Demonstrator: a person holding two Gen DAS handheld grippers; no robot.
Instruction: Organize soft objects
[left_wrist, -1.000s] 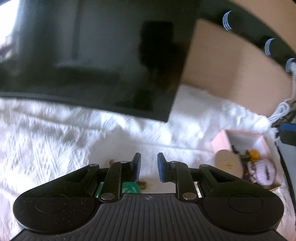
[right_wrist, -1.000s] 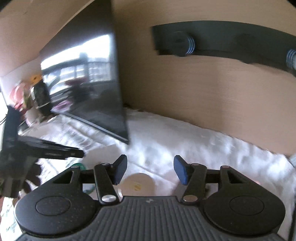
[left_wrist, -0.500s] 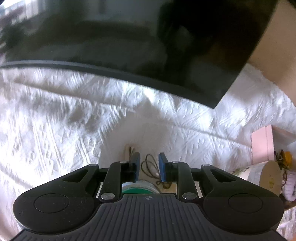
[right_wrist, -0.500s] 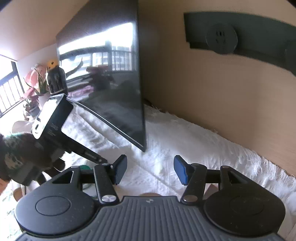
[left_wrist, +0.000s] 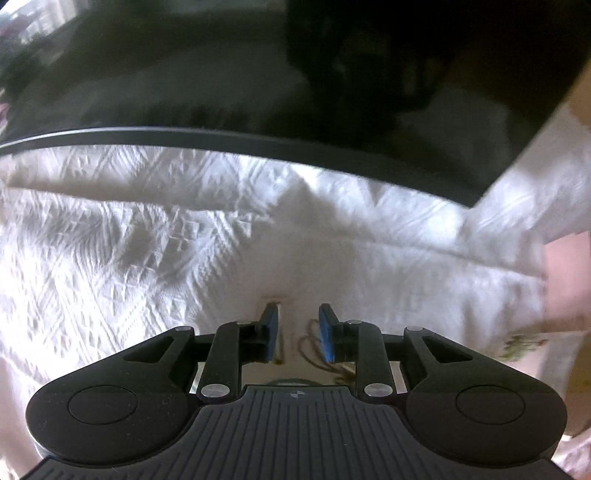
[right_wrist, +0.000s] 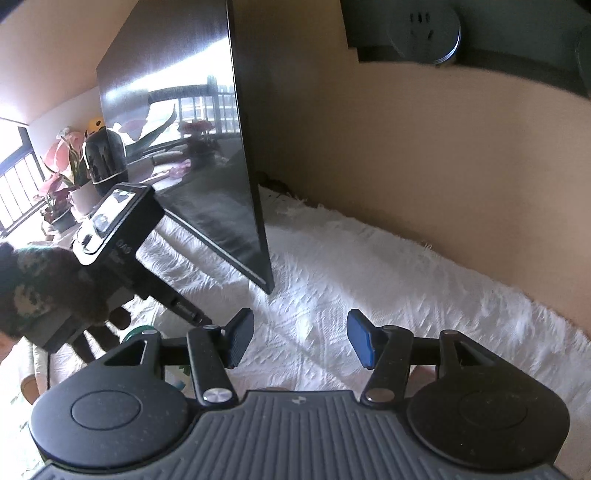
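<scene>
My left gripper (left_wrist: 297, 332) hangs low over the white textured cloth (left_wrist: 147, 251), its jaws a narrow gap apart with nothing between them. A thin dark loop, perhaps a hair tie (left_wrist: 314, 347), lies on the cloth just under the right fingertip. My right gripper (right_wrist: 300, 339) is open wide and empty above the same cloth (right_wrist: 369, 280). The left gripper's body (right_wrist: 118, 229) shows at the left of the right wrist view. A pink box (left_wrist: 565, 273) and a floral round box (left_wrist: 546, 350) sit at the right edge.
A large black TV screen (left_wrist: 295, 74) stands on the cloth right behind; it also shows in the right wrist view (right_wrist: 192, 155). A beige wall (right_wrist: 443, 147) with black socket strip (right_wrist: 424, 29) runs behind. Potted flowers (right_wrist: 62, 166) stand far left.
The left gripper has moved forward and down toward the cloth by the screen, its jaws slightly wider. The right gripper has swung left, bringing the screen and left gripper into fuller view.
</scene>
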